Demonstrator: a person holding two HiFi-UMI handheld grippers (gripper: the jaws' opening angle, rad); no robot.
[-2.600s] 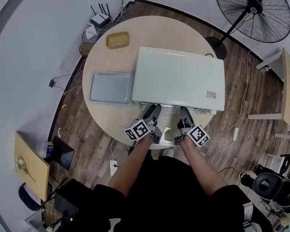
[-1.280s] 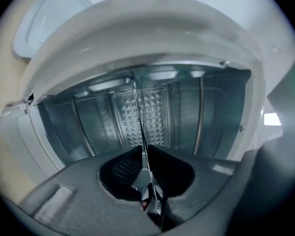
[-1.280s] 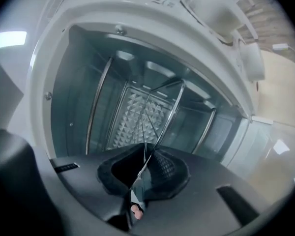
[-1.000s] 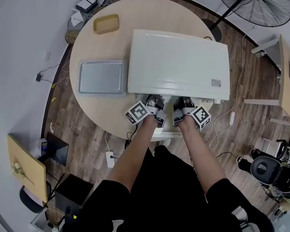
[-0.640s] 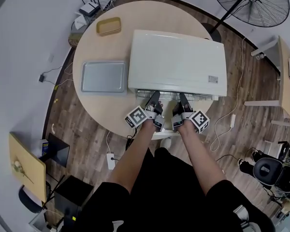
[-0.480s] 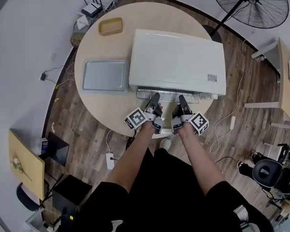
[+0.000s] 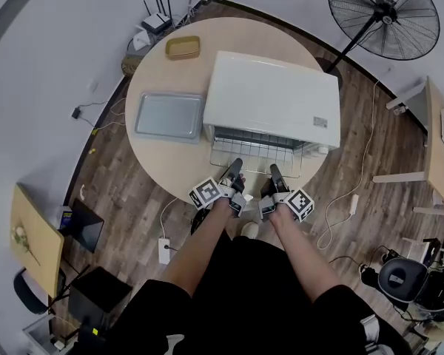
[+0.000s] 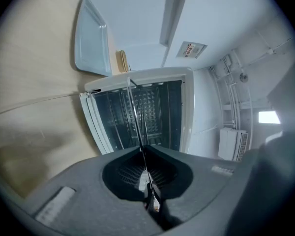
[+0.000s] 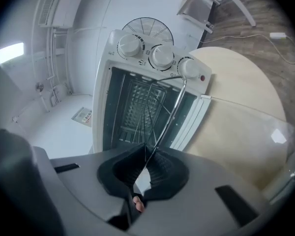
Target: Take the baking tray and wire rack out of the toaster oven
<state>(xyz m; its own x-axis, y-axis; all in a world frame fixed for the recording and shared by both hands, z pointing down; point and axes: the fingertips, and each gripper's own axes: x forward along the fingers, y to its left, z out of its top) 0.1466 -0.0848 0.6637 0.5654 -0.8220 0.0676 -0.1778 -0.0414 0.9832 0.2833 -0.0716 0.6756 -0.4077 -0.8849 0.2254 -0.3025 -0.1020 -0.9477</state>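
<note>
The white toaster oven (image 7: 272, 98) stands open on the round wooden table (image 7: 163, 161). The wire rack (image 7: 255, 150) sticks well out of its front, held level. My left gripper (image 7: 237, 166) and right gripper (image 7: 273, 168) are both shut on the rack's near edge, side by side. In the left gripper view the rack (image 8: 135, 117) runs edge-on from the shut left gripper (image 8: 141, 149) into the dark oven cavity (image 8: 152, 107). The right gripper view shows the same rack (image 9: 161, 124) pinched in the right gripper (image 9: 144, 150). The grey baking tray (image 7: 169, 115) lies on the table left of the oven.
A small yellow dish (image 7: 183, 47) sits at the table's far edge. A black standing fan (image 7: 385, 17) is behind the oven on the right. The oven's three knobs (image 9: 162, 55) face me. Cables and a router lie on the floor around the table.
Both grippers have drawn back toward me, pulling the wire rack further out of the oven. Earlier they were up against the oven's front.
</note>
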